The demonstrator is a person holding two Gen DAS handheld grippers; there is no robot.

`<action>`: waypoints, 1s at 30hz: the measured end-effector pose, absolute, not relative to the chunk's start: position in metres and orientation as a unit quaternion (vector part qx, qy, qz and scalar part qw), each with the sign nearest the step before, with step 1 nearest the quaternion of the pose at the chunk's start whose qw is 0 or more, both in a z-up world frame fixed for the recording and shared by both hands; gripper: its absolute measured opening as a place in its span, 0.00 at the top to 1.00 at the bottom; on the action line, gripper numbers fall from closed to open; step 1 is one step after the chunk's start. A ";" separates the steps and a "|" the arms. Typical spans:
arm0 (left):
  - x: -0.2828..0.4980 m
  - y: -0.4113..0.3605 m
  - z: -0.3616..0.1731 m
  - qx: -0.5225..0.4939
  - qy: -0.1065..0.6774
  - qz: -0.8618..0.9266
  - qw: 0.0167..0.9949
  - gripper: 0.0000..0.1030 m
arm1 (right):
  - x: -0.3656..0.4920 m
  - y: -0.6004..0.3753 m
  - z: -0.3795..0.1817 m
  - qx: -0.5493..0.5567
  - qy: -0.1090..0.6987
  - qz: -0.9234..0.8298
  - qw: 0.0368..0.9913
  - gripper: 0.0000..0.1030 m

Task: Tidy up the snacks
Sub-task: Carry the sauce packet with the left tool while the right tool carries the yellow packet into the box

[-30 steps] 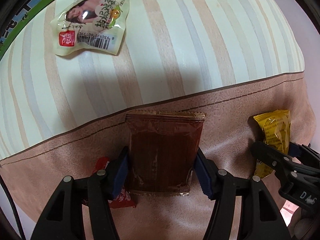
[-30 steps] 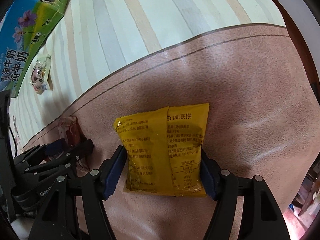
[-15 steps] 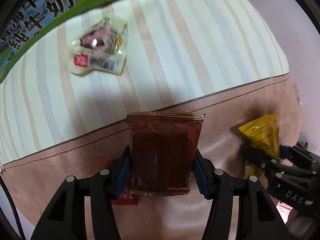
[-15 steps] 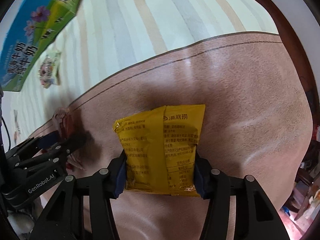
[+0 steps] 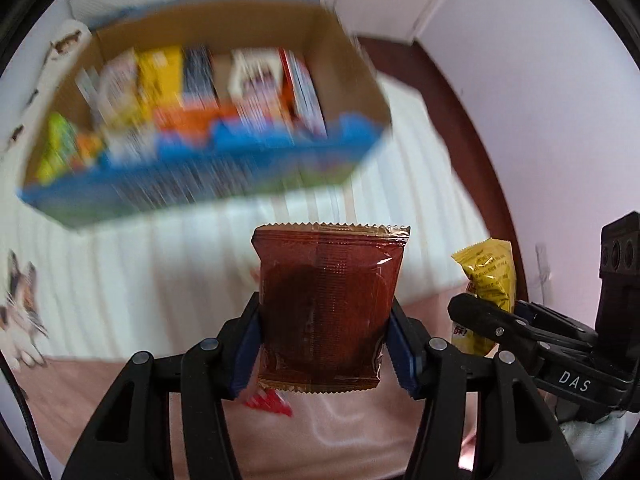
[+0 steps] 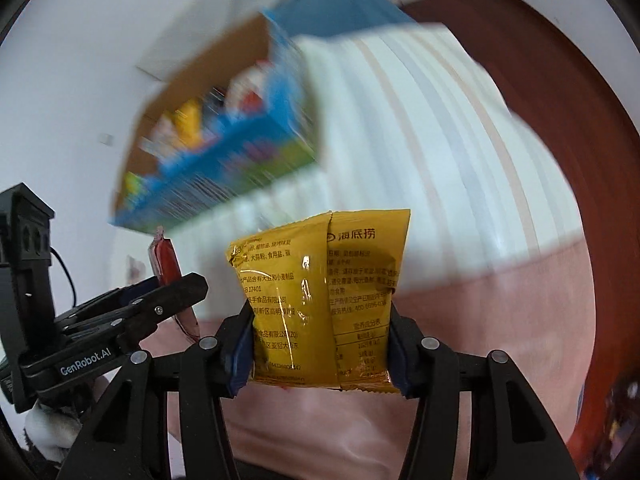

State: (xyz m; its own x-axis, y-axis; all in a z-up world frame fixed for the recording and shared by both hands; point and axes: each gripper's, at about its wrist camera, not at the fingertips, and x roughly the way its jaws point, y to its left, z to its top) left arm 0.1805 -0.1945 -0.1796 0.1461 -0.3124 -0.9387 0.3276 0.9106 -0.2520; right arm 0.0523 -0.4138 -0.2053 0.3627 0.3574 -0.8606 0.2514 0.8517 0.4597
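My left gripper [image 5: 325, 344] is shut on a brown snack packet [image 5: 326, 304] and holds it up in the air. My right gripper [image 6: 320, 344] is shut on a yellow snack packet [image 6: 320, 296], also lifted. Ahead, blurred by motion, stands an open cardboard box [image 5: 208, 184] with blue printed sides, holding several snack packs; it also shows in the right wrist view [image 6: 224, 160]. The right gripper with the yellow packet [image 5: 490, 280] shows at the right of the left wrist view. The left gripper with the brown packet [image 6: 164, 260] shows at the left of the right wrist view.
A red packet [image 5: 268, 400] lies on the pink cloth [image 5: 340, 432] below my left gripper. The box stands on a striped white cloth [image 6: 420, 140]. A small pale packet [image 5: 20, 312] lies at the left. A dark wooden edge [image 6: 560, 80] and a white wall [image 5: 540, 60] are at the right.
Both grippers have lifted their packets and tilted upward from the table. The open box has come into view ahead. The pale packet has shifted to the far left.
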 end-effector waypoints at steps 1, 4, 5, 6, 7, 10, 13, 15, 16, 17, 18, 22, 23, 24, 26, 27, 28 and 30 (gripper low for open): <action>0.189 -0.189 -0.170 0.004 0.611 -0.208 0.764 0.48 | 0.066 -0.410 -0.191 0.267 0.552 0.045 0.789 0.45; 0.228 -0.175 -0.145 0.006 0.590 -0.192 0.784 0.48 | 0.105 -0.397 -0.157 0.253 0.525 0.068 0.810 0.45; 0.244 -0.171 -0.139 0.008 0.585 -0.184 0.790 0.48 | 0.118 -0.393 -0.149 0.248 0.519 0.073 0.815 0.45; 0.257 -0.170 -0.136 0.012 0.581 -0.177 0.794 0.48 | 0.135 -0.388 -0.140 0.238 0.512 0.077 0.821 0.45; 0.276 -0.169 -0.134 0.017 0.578 -0.167 0.798 0.48 | 0.151 -0.379 -0.135 0.228 0.508 0.078 0.827 0.45; 0.324 -0.166 -0.133 0.020 0.581 -0.145 0.801 0.48 | 0.205 -0.360 -0.125 0.201 0.502 0.082 0.838 0.45; 0.369 -0.161 -0.145 0.021 0.596 -0.128 0.793 0.48 | 0.252 -0.349 -0.126 0.184 0.506 0.076 0.839 0.45; 0.394 -0.160 -0.154 0.022 0.606 -0.117 0.787 0.48 | 0.285 -0.344 -0.130 0.170 0.513 0.071 0.839 0.45; 0.406 -0.159 -0.161 0.022 0.611 -0.115 0.783 0.48 | 0.301 -0.340 -0.134 0.163 0.518 0.068 0.837 0.45; 0.420 -0.159 -0.171 0.024 0.621 -0.109 0.776 0.48 | 0.317 -0.335 -0.139 0.158 0.523 0.067 0.835 0.45; 0.429 -0.159 -0.177 0.023 0.627 -0.104 0.772 0.47 | 0.327 -0.332 -0.143 0.156 0.527 0.067 0.833 0.43; 0.458 -0.156 -0.198 0.031 0.645 -0.083 0.759 0.28 | 0.368 -0.326 -0.169 0.153 0.564 0.073 0.808 0.15; 0.461 -0.155 -0.202 0.034 0.646 -0.079 0.758 0.18 | 0.373 -0.327 -0.173 0.152 0.568 0.068 0.806 0.13; 0.464 -0.154 -0.204 0.033 0.646 -0.077 0.758 0.15 | 0.378 -0.328 -0.177 0.153 0.571 0.068 0.804 0.13; 0.465 -0.151 -0.207 0.025 0.649 -0.077 0.757 0.14 | 0.381 -0.332 -0.182 0.151 0.574 0.062 0.802 0.13; 0.463 -0.150 -0.207 0.023 0.648 -0.078 0.757 0.14 | 0.380 -0.333 -0.184 0.149 0.576 0.063 0.801 0.13; 0.462 -0.149 -0.207 0.023 0.647 -0.077 0.758 0.14 | 0.379 -0.333 -0.187 0.146 0.578 0.063 0.801 0.13; 0.457 -0.148 -0.206 0.024 0.642 -0.077 0.763 0.14 | 0.374 -0.336 -0.187 0.131 0.577 0.052 0.804 0.13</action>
State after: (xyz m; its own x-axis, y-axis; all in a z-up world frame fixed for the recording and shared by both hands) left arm 0.4570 -0.1482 -0.2061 0.1651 -0.0864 -0.9825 0.1480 0.9870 -0.0620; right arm 0.3744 -0.3357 -0.1874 0.3281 0.2344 -0.9151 0.0676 0.9604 0.2703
